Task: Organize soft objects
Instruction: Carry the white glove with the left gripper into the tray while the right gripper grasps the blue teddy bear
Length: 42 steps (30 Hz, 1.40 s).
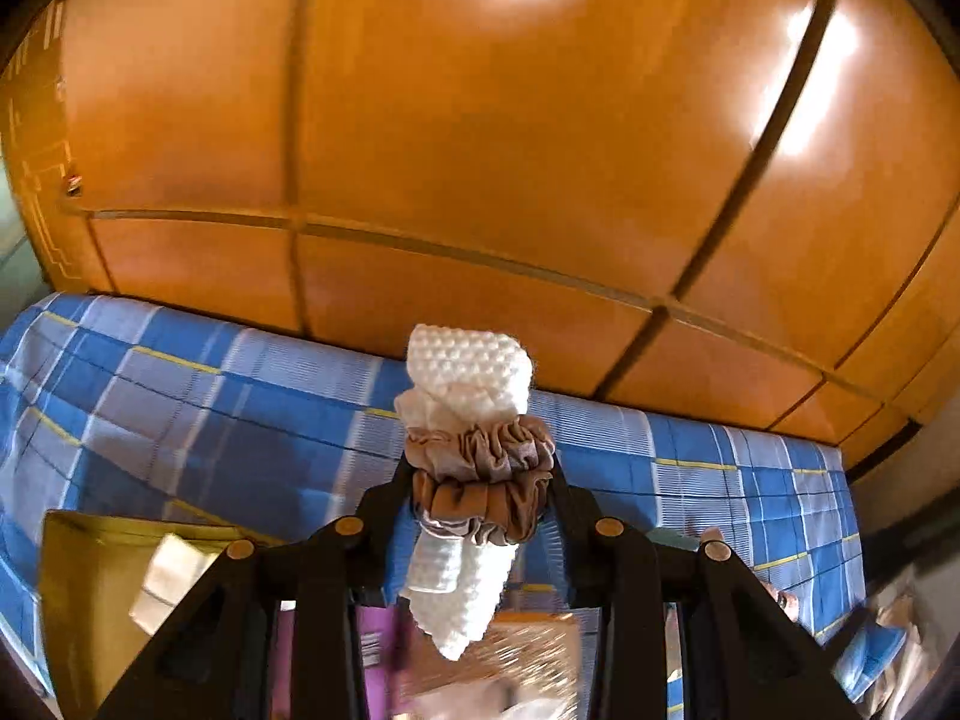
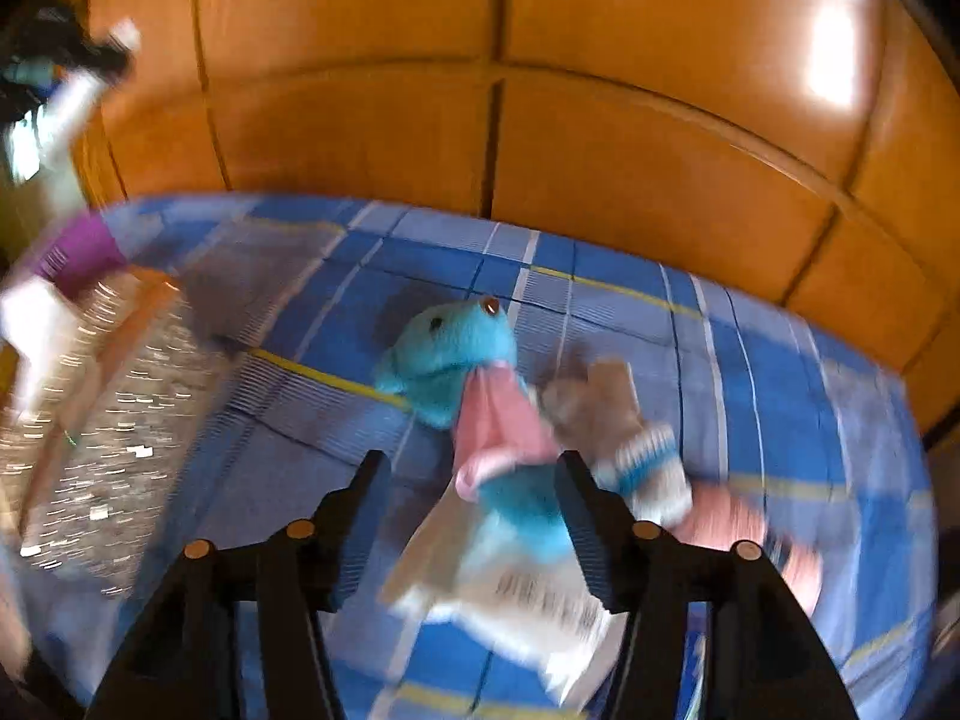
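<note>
Left gripper jaws clenched on a white rolled cloth, bumpy waffle texture, banded mid-length by two scrunchies, one taupe, one brown satin; jaws pinch right at the scrunchie band, bundle held up in the air above the bed with its blue check sheet, wooden wardrobe behind. Judged light, squashy, no stiffness; the ends flop, so the banded middle is the sound place to hold, and satin could slide if the pinch loosens. Right gripper jaws released and standing apart over a blue plush toy lying on the bed sheet; pads not pressing it. Toy is turquoise, dark eye, brown nose, pink cloth round its neck, white paper tag with barcode at the lower body. Plush looks light and compressible; grab the body, not the tag or the pink cloth. Just beside it to the right, a small grey-brown soft item and a blue-and-white striped knit piece, blurred, cannot tell what exactly. Glittery packaged stuff at left, blurred.
</note>
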Motion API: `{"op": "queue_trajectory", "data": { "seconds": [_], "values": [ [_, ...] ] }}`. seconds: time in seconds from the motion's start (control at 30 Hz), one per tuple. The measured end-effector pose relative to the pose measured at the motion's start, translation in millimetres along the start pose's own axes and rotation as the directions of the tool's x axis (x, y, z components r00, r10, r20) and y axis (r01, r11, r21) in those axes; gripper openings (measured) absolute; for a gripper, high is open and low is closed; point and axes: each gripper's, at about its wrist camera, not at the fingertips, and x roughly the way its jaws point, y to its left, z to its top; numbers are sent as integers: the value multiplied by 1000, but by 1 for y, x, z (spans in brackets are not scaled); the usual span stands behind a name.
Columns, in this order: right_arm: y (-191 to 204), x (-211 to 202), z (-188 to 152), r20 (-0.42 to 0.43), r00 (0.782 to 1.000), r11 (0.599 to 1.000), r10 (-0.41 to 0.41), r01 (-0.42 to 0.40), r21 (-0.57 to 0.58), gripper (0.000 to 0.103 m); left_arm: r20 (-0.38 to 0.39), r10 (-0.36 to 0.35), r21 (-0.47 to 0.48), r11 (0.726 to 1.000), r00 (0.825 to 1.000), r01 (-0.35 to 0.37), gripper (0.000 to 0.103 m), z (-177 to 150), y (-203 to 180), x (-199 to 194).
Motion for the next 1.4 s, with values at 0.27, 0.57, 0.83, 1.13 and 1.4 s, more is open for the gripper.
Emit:
{"op": "queue_trajectory", "data": {
  "seconds": [0.27,0.57,0.83,1.13,1.4],
  "values": [
    [19,73,23,-128,980,979,-149,129,-156,57,45,11,-95,995,999,-6,36,-27,93,-45],
    [27,82,17,-154,981,992,-116,107,-68,29,34,151,-243,960,988,-139,37,-89,210,-65],
    [30,80,12,-195,975,994,-106,107,-8,30,-152,184,-366,902,971,-228,42,-162,270,-7],
    [34,81,16,-214,966,990,-144,142,-22,29,-133,293,-321,891,947,-321,76,-171,270,9],
    [31,84,18,-213,968,991,-133,137,6,29,-39,300,-239,923,953,-300,78,-202,242,-32]
  ]
}}
